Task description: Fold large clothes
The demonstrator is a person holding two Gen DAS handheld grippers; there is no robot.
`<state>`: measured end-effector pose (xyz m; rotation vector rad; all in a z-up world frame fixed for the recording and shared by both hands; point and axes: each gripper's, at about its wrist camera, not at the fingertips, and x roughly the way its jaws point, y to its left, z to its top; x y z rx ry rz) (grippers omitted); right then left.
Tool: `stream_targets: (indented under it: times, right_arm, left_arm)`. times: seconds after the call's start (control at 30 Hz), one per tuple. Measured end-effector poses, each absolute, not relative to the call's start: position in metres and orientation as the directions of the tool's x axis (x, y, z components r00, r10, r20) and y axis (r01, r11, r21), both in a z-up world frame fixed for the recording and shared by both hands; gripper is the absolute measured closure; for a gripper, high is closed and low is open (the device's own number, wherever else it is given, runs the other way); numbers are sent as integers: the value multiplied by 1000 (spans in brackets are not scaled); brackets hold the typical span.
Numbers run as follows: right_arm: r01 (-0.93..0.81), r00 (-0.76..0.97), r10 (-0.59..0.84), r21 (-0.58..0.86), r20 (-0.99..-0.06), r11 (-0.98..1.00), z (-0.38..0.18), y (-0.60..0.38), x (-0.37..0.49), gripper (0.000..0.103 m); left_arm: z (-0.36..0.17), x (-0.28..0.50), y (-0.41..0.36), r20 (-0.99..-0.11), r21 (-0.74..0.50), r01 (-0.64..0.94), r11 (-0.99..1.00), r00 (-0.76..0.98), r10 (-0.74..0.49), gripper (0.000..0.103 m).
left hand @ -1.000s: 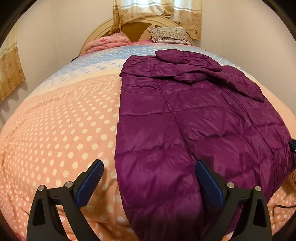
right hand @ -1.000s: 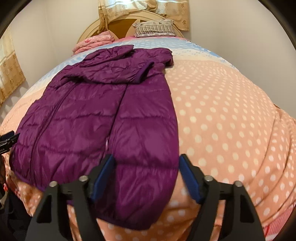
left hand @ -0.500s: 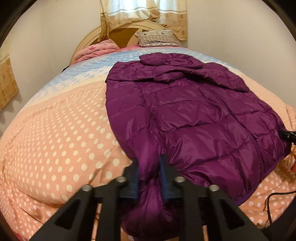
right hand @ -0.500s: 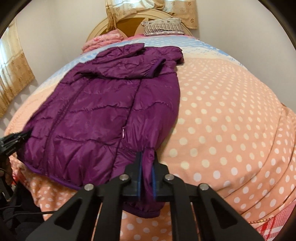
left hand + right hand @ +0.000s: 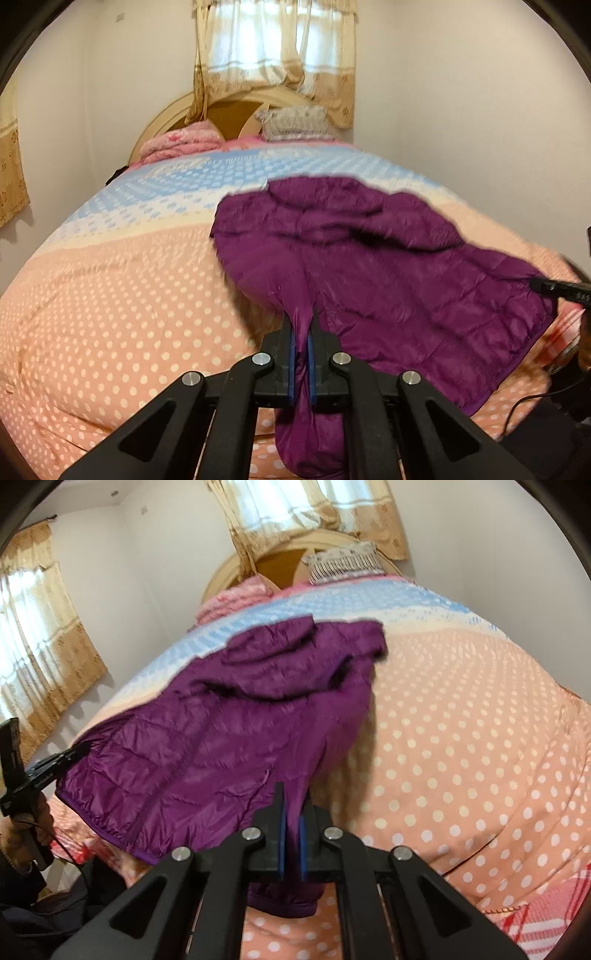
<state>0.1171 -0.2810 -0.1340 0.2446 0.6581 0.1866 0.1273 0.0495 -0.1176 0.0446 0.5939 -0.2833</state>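
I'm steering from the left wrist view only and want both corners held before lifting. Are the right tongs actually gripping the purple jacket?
Observer: Yes. The right tongs are shut on the purple jacket at its hem, with the fabric pinched between the blue pads.
Operator: Any loose cloth under them?
Observer: A short fold of hem hangs below the pads, over the dotted quilt.
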Motion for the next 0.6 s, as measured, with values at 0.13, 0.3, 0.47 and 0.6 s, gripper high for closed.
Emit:
stream_targets:
  times: [0.13,0.3,0.47,0.6]
  right_arm:
    - [-129,821,266,291,-505,948,-99,-282,98,96]
    - [-157,875,275,304,-399,940,-58,-287,73,96]
    - [-181,913,272,294,-304,938,-26,-293,68,96]
    - [-165,911,267,316,-315,934,-32,-303,127,96]
  left_arm:
    - [-83,104,49,-481,-28,326,945,824,-298,100]
    - [-44,85,56,-413,-49,361,931,841,-348,100]
    - [-17,80,63,-363,-46,389,920,852,-379,100]
    - [-34,132,58,-410,-5,378,926,844,-346,100]
